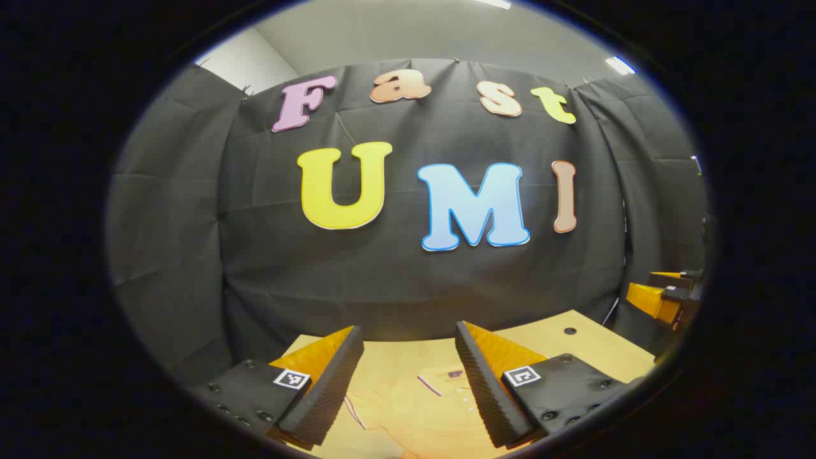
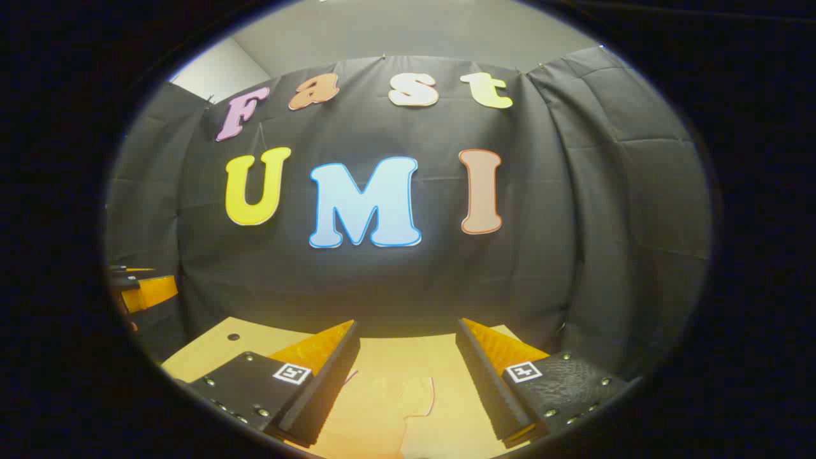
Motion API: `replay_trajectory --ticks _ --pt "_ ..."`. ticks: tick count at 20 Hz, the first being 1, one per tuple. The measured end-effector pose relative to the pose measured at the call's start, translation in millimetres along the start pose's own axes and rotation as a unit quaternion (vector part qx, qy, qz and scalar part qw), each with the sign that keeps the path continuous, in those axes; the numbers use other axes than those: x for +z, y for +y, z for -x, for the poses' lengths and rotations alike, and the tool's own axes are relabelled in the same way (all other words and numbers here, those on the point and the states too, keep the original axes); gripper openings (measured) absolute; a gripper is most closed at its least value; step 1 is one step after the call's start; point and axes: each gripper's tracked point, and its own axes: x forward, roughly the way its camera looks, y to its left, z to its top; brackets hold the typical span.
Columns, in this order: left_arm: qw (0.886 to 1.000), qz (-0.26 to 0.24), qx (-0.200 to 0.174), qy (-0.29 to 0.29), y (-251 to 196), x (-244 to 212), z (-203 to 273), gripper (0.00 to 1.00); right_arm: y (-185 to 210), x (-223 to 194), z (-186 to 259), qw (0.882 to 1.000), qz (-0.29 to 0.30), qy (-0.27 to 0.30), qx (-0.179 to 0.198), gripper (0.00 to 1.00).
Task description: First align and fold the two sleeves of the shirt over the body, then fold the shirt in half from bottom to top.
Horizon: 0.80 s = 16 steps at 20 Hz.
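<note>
A pale orange shirt [image 1: 414, 414] lies flat on the light wooden table [image 1: 593, 347], its collar and placket showing between my left gripper's fingers. My left gripper [image 1: 408, 344] hangs open above it, holding nothing. In the right gripper view one sleeve of the shirt [image 2: 389, 408] with a dark trimmed edge lies on the table [image 2: 210, 347] below my right gripper [image 2: 408, 341], which is also open and holds nothing. The right gripper [image 1: 666, 293] also appears at the far right of the left gripper view, and the left gripper [image 2: 137, 287] at the far left of the right gripper view.
The black cloth wall [image 1: 408, 268] stands close behind the table's far edge. A small dark hole [image 1: 570, 331] marks the tabletop near its back right corner, also seen as a hole [image 2: 233, 336] in the right gripper view.
</note>
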Motion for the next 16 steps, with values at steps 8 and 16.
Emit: replay_trajectory --ticks 8,16 --pt "1.0 0.0 0.013 0.002 16.5 -3.9 -0.1 0.94 3.1 0.4 3.2 1.0 0.005 0.017 0.011 0.95" --pt "1.0 -0.003 0.015 -0.002 20.0 0.2 4.9 0.96 3.6 -2.1 1.4 0.999 0.018 0.03 0.013 0.95"
